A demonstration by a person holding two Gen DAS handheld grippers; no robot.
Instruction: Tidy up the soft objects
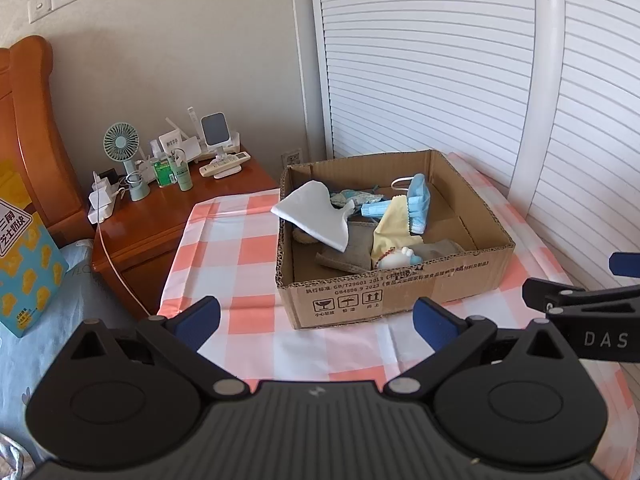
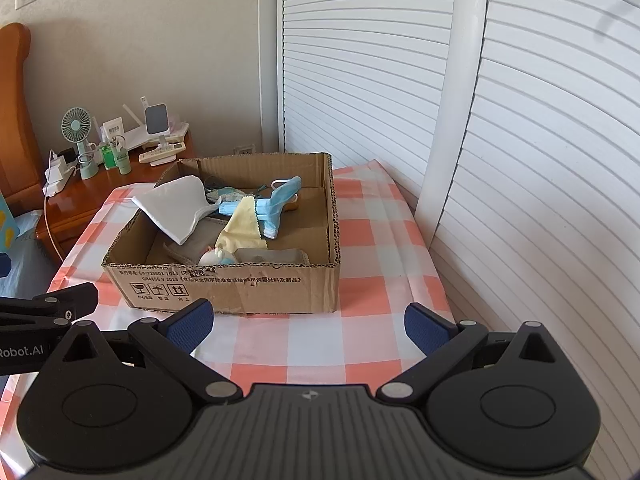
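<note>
An open cardboard box (image 1: 400, 292) (image 2: 240, 284) stands on the pink-and-white checked cloth (image 1: 236, 264) (image 2: 380, 248). In it lie a white folded cloth (image 1: 316, 216) (image 2: 176, 208) draped over the left rim, blue face masks (image 1: 416, 200) (image 2: 276, 204), a yellow cloth (image 1: 390, 232) (image 2: 244, 224), grey fabric (image 1: 348, 256) (image 2: 272, 256) and a small white-and-blue plush toy (image 1: 396, 258) (image 2: 216, 257). My left gripper (image 1: 316, 320) is open and empty, in front of the box. My right gripper (image 2: 308, 322) is open and empty, also in front of the box.
A wooden nightstand (image 1: 160, 212) (image 2: 76, 196) at the left carries a green fan (image 1: 122, 144), bottles, a remote and chargers. White louvred doors (image 1: 440, 60) (image 2: 380, 60) stand behind and to the right. A bed with a snack box (image 1: 24, 256) lies at the left.
</note>
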